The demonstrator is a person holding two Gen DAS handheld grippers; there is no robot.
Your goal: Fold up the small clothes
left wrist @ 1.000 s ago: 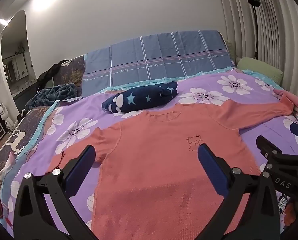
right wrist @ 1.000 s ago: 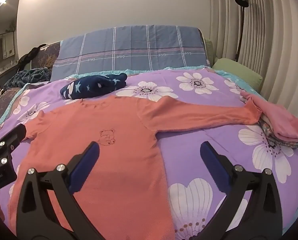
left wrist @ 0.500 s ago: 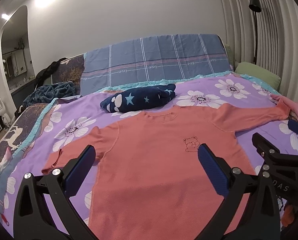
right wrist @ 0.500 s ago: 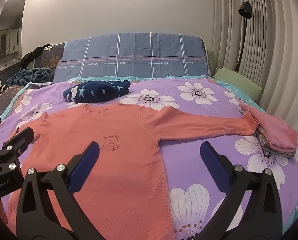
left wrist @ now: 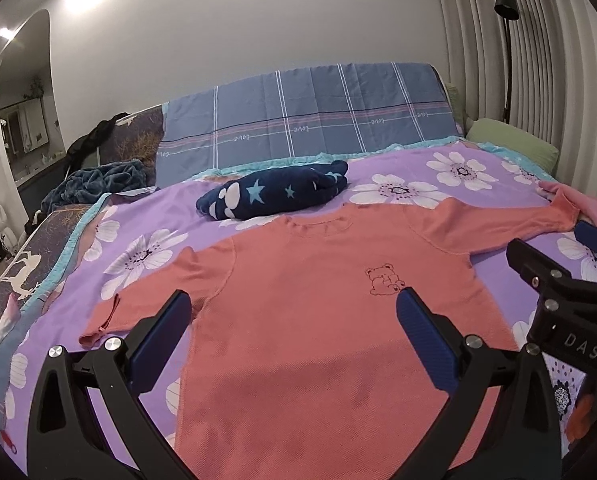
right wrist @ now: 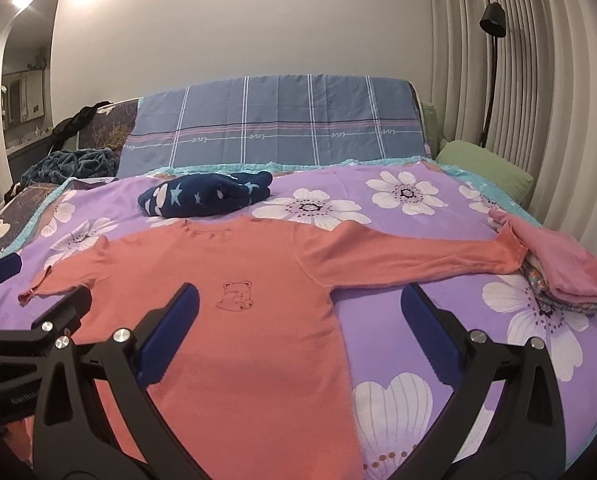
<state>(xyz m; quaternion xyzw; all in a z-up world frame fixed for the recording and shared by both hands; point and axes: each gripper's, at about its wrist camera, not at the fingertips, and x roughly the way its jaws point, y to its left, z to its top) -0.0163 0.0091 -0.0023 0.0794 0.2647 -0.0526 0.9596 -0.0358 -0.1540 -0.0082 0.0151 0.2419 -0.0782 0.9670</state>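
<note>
The coral long-sleeved top [left wrist: 318,320] lies face up across the middle of both frames on the purple flowered bed [right wrist: 438,240], bear print showing, smoothed flat, I'd judge, so its seams can serve as fold lines; one sleeve stretches toward the right of the frame until its cuff touches the pink folded stack [right wrist: 562,268], the other lies shorter at centre left, its cuff turned back; the body runs down to the lower edge, under the cameras. The left claw [left wrist: 294,340] hangs wide above the chest, gripping nothing; the right claw [right wrist: 298,328] is equally wide, straddling the top's side seam and bare bedspread, holding nothing; both seem poised to choose a first grab, likely a sleeve. A navy starred bundle [right wrist: 206,198] sits just beyond the collar, out of the way.
</note>
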